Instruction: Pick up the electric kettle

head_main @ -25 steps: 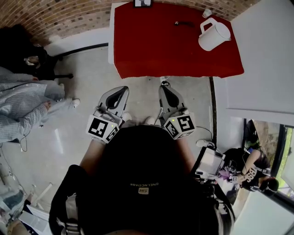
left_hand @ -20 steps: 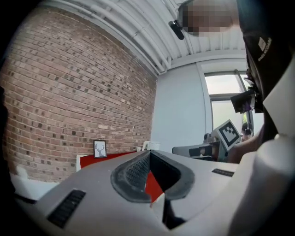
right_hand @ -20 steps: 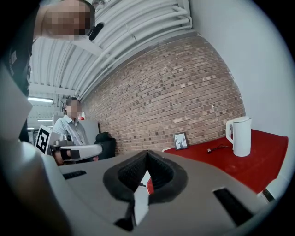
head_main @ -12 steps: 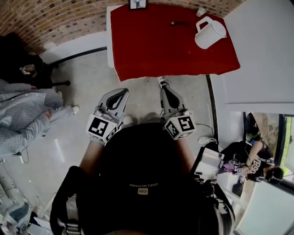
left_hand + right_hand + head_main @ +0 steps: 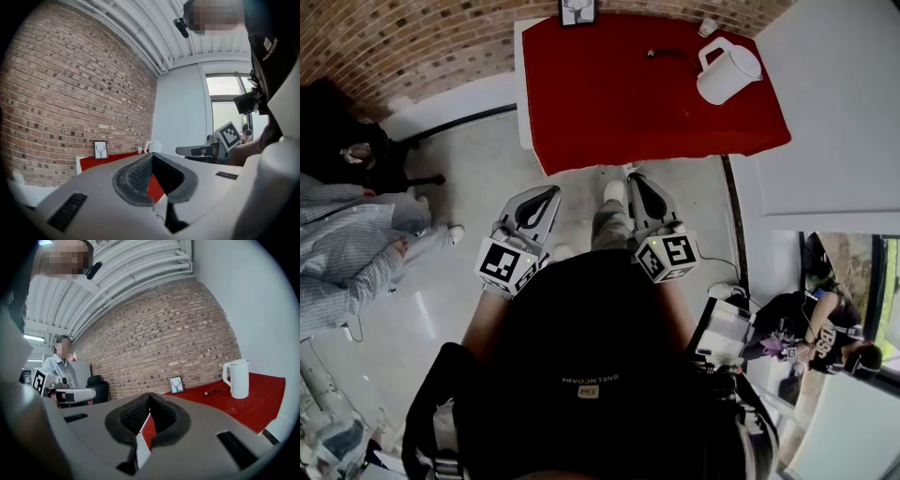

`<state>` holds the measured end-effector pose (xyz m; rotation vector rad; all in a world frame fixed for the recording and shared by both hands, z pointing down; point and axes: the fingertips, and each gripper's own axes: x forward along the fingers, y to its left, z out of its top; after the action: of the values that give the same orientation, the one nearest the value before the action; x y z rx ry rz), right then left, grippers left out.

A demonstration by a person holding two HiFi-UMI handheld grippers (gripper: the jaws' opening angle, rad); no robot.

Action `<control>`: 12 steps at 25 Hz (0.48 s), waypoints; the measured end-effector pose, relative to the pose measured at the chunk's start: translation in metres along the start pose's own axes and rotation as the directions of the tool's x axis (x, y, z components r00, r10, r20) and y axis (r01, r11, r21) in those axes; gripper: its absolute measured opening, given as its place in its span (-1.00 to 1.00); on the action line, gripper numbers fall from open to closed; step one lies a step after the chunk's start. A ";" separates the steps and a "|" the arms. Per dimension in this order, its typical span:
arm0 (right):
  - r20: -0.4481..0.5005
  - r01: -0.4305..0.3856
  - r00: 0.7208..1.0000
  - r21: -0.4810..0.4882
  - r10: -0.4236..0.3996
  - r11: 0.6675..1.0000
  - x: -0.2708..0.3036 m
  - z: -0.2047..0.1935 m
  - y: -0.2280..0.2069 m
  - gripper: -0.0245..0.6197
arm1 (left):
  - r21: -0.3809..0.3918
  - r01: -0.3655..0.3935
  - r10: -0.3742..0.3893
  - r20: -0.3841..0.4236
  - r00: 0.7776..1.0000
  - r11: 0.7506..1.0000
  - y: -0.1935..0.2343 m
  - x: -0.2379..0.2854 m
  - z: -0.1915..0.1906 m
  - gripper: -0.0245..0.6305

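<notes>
The left claw (image 5: 548, 191) is held over the floor, its jaws closed together with nothing between them. Just beside it, the right claw (image 5: 635, 178) is likewise shut and empty. Ahead, the white kettle (image 5: 727, 73) is seen upright at the far right of the red tabletop (image 5: 609, 103), near a cable (image 5: 667, 52) and well apart from both claws.

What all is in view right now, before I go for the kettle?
electric kettle: one, white, far right of the table
table: one, red top, ahead by the brick wall
framed picture: one, dark frame, table's far edge
cable: one, black, left of the kettle
small container: one, white, beyond the kettle
bystander: one, pale striped shirt, far left
left gripper: one, grey, shut, empty
right gripper: one, grey, shut, empty
</notes>
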<state>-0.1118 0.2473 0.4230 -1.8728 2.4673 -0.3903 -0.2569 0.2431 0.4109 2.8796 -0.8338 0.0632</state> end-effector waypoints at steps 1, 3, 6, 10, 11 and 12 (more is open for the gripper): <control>0.001 -0.002 1.000 0.002 0.002 1.000 0.004 0.000 -0.003 -0.91 | 0.003 -0.003 0.003 -0.002 1.000 1.000 0.002 0.003 0.001 -0.91; 0.002 -0.004 1.000 0.010 0.004 1.000 0.013 0.001 -0.011 -0.91 | 0.008 -0.007 0.007 -0.005 1.000 1.000 0.007 0.010 0.002 -0.91; 0.005 -0.011 1.000 0.023 0.011 1.000 0.027 0.004 -0.020 -0.91 | 0.012 -0.015 0.015 -0.012 1.000 1.000 0.016 0.022 0.005 -0.91; -0.004 -0.018 1.000 0.037 0.018 0.999 0.046 0.006 -0.041 -0.91 | 0.005 -0.027 0.027 -0.025 0.999 1.000 0.026 0.047 0.006 -0.91; -0.006 -0.018 1.000 0.041 0.018 0.999 0.050 0.007 -0.047 -0.91 | 0.003 -0.027 0.027 -0.029 0.999 1.000 0.028 0.054 0.006 -0.91; -0.007 -0.018 1.000 0.044 0.018 0.999 0.055 0.007 -0.054 -0.91 | 0.002 -0.025 0.025 -0.033 0.999 1.000 0.030 0.062 0.005 -0.91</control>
<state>-0.0753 0.1802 0.4346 -1.8349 2.4573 -0.4484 -0.2210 0.1845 0.4146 2.8613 -0.8648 0.1143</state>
